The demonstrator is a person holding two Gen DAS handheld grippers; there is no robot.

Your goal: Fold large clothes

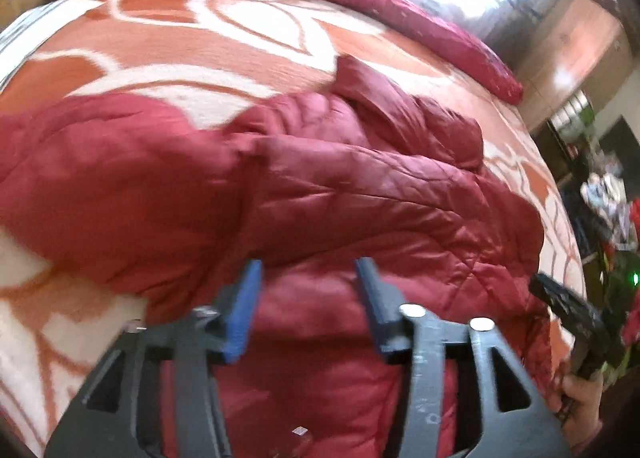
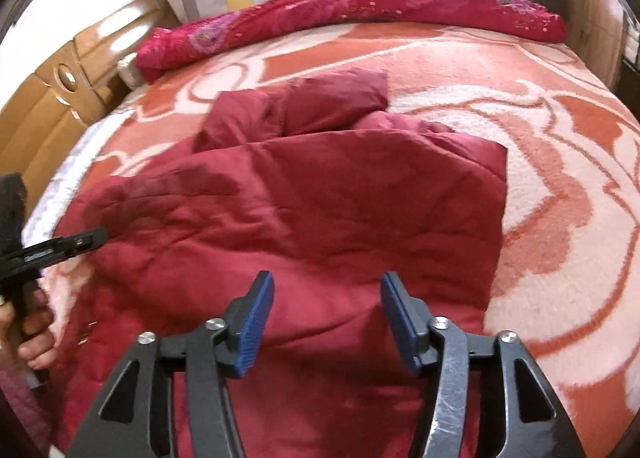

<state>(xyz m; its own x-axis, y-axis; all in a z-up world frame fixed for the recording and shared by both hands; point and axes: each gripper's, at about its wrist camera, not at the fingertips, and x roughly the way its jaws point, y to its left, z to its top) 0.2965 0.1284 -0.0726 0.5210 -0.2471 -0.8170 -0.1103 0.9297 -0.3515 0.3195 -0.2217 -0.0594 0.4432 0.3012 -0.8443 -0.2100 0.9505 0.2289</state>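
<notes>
A dark red quilted jacket (image 1: 320,186) lies on the bed, partly folded, with a sleeve laid over its body; it also shows in the right wrist view (image 2: 304,202). My left gripper (image 1: 308,270) is open and empty, its blue pads just above the jacket's near part. My right gripper (image 2: 326,282) is open and empty, over the jacket's near edge. The right gripper's black body (image 1: 576,314) shows at the right in the left wrist view. The left gripper's body (image 2: 52,248) shows at the left in the right wrist view.
The bed carries an orange and cream patterned blanket (image 2: 560,162). A rolled magenta quilt (image 2: 352,14) lies along the far side. A wooden headboard (image 2: 60,90) is at the left. Furniture and clutter (image 1: 608,194) stand beyond the bed's right edge.
</notes>
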